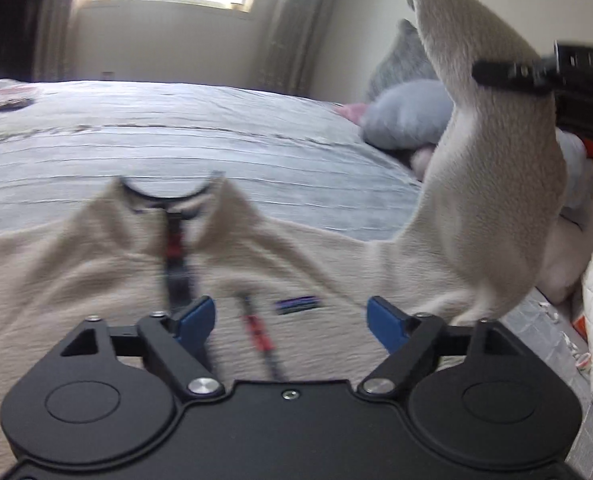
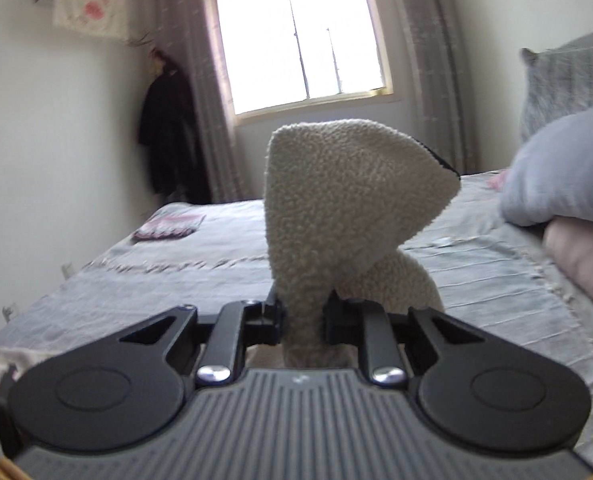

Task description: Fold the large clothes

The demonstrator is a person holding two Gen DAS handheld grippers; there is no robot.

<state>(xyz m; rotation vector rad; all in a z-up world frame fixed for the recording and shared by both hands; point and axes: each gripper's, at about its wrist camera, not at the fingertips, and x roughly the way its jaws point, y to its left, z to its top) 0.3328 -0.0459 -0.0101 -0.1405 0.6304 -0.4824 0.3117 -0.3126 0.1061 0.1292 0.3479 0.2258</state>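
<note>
Your right gripper [image 2: 303,322] has its jaws closed on the cream fleece sleeve [image 2: 336,200], lifted at 12 o'clock. Your left gripper [image 1: 290,320] jaws stand wide, empty, above the fleece jacket [image 1: 96,272] on the bed [image 1: 176,128].

A bed [image 1: 200,136] covered by a grey ribbed spread is seen. A cream fleece [image 1: 76,280] lies spread at its 6 o'clock edge, a folded patterned cloth [image 2: 168,226] at 10 o'clock, and pillows [image 1: 408,116] are piled at 3 o'clock.
</note>
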